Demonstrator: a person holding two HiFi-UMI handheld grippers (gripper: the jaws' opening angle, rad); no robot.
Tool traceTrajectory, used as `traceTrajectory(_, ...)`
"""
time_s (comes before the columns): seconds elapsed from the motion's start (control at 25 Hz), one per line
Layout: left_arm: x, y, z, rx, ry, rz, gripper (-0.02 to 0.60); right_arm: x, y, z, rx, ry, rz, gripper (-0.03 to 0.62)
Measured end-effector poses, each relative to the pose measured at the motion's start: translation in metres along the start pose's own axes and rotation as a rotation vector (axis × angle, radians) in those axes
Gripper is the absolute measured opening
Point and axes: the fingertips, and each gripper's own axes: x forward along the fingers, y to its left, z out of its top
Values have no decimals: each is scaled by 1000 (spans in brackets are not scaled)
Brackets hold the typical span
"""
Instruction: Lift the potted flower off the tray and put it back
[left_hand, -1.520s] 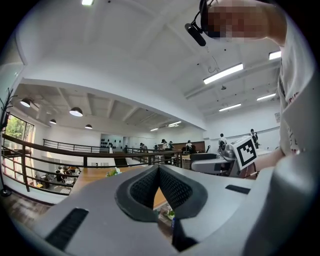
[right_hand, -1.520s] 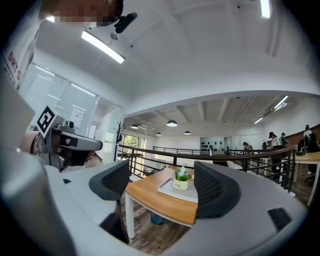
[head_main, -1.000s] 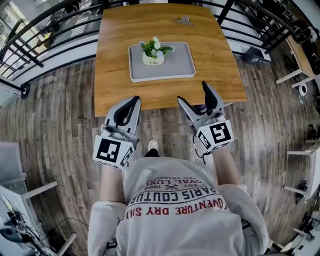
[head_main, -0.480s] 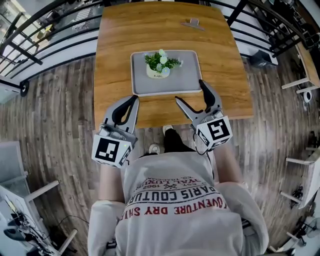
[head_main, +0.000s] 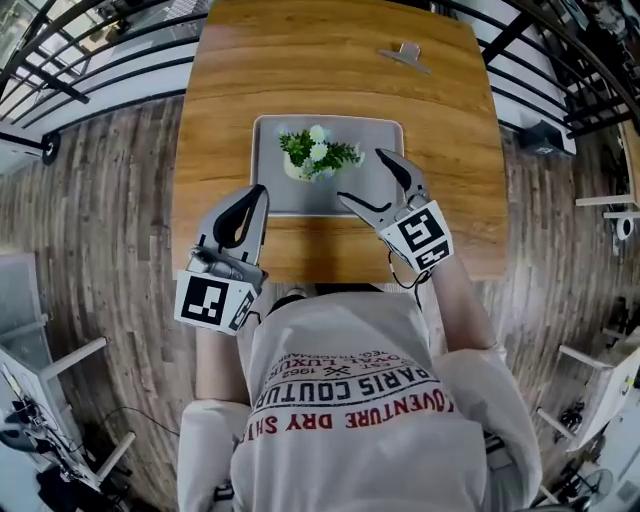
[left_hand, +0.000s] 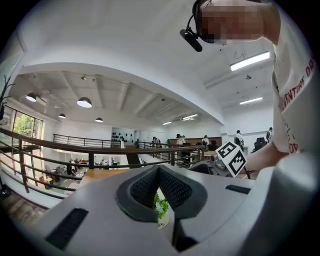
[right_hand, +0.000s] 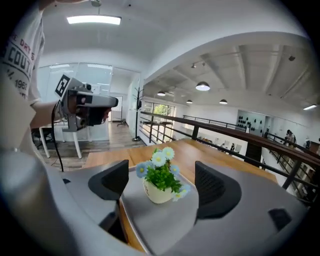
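A small cream pot of white and blue flowers (head_main: 318, 153) stands upright on a grey tray (head_main: 385, 135) in the middle of the wooden table (head_main: 220, 90). My right gripper (head_main: 362, 177) is open over the tray's near right part, just right of the pot. In the right gripper view the potted flower (right_hand: 160, 182) stands a little ahead of the open jaws (right_hand: 162, 186), untouched, on the tray (right_hand: 165, 222). My left gripper (head_main: 258, 193) is shut and empty at the tray's near left corner. In its own view the flower (left_hand: 161, 207) peeks below the closed jaws.
A small metal clip (head_main: 405, 52) lies at the table's far right. Black railings (head_main: 90, 60) run behind the table, with plank floor (head_main: 90, 200) on both sides. The person stands against the table's near edge (head_main: 330, 278).
Both grippers have moved forward from in front of the table to over it. The right one now reaches the tray beside the pot; the left one is at the tray's near left corner.
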Motion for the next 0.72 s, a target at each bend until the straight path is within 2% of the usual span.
traceTrajectory(0.32,36,15,-38,-37,77,69,12,70,-16,-58,-119,194,194,428)
traceTrajectory(0.72,49,38,-80,-104,125,137,12,128,-1,-93,-135,231,352,451)
